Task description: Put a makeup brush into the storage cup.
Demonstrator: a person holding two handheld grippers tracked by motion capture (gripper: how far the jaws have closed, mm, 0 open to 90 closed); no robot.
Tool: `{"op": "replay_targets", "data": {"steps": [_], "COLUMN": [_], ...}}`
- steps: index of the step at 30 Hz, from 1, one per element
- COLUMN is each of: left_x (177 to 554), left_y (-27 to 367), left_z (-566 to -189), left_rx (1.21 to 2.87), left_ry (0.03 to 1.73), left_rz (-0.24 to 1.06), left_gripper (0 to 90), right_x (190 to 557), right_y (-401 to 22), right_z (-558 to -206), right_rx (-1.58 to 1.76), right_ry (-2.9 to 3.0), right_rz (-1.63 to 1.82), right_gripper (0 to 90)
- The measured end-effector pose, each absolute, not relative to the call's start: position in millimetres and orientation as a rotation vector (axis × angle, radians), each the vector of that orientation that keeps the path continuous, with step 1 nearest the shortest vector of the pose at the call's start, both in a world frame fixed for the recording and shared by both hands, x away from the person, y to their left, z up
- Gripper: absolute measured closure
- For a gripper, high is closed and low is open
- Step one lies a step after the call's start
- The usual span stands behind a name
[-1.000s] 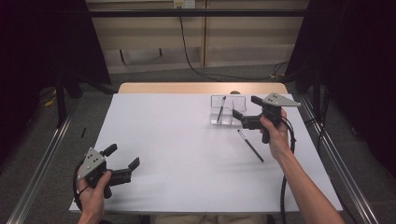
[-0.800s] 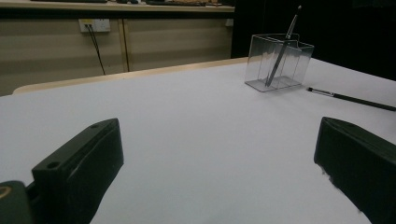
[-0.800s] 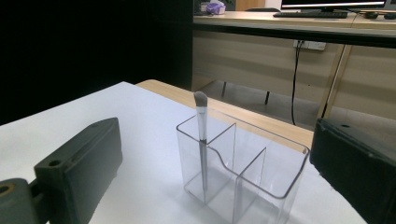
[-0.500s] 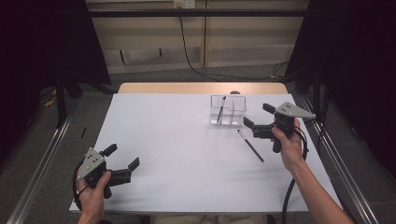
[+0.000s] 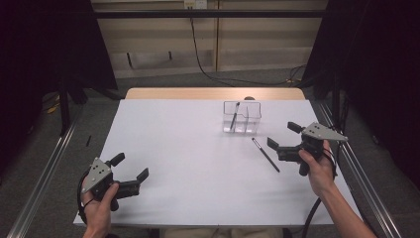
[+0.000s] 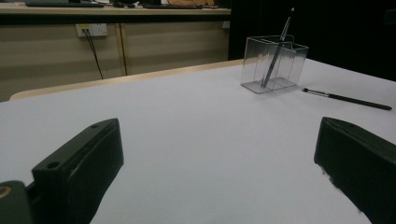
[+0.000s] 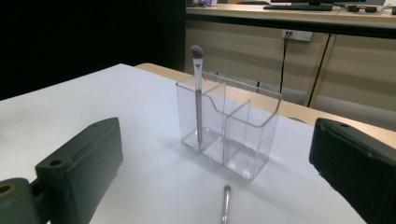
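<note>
A white table point(image 5: 198, 163) seen from above, with a person's forearms entering from the bottom edge. The right gripper point(image 5: 286, 138) sits at about four o'clock on the table, held level, its two black jaws spread wide with nothing between them. Just beside its jaw tips, toward the table's centre, lies a thin dark brush point(image 5: 265, 154), flat on the surface and slanting from upper left to lower right. In the right gripper view the brush's silvery end point(image 7: 225, 200) points up between the open jaws, near the bottom edge.

The brush looks light and stiff, a slim rod that may roll or slip when pinched. Because it lies flush on the table, the jaws should come down across its middle, one on each side of the handle, rather than at the bristle end, which looks softer though it is too small to be sure.

At about one o'clock stands a clear plastic holder point(image 5: 241, 118) with compartments, near the brush's far end. A second brush point(image 7: 198, 93) stands upright in its left compartment, bristles up.

The left gripper point(image 5: 132, 172) rests at seven o'clock, well apart from everything, jaws also wide open and empty.
</note>
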State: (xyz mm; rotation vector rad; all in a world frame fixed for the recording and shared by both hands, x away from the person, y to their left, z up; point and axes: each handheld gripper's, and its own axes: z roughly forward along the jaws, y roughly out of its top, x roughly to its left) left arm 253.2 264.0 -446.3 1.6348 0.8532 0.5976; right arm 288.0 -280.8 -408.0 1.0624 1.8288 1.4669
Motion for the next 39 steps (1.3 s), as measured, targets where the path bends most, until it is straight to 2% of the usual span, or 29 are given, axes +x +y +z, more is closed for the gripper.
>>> {"op": "replay_targets", "data": {"steps": [8, 13, 39], "left_x": [250.2, 248.2, 243.5], "left_y": [263.6, 262.9, 263.4], "left_z": [-446.1, -444.7, -444.2], "left_rx": [1.630, 1.643, 1.664], "left_ry": [0.848, 0.831, 0.825], "left_rz": [0.569, 0.602, 0.605], "left_gripper": [1.1, 1.1, 1.2], "right_x": [266.6, 256.4, 189.9], "right_y": [-295.9, -302.6, -323.1], "right_z": [-411.0, -416.8, -436.2], "right_rx": [1.084, 1.098, 1.179], "right_ry": [1.805, 1.798, 1.772], "right_rz": [1.463, 1.453, 1.386], "right_gripper": [2.3, 2.5, 2.7]}}
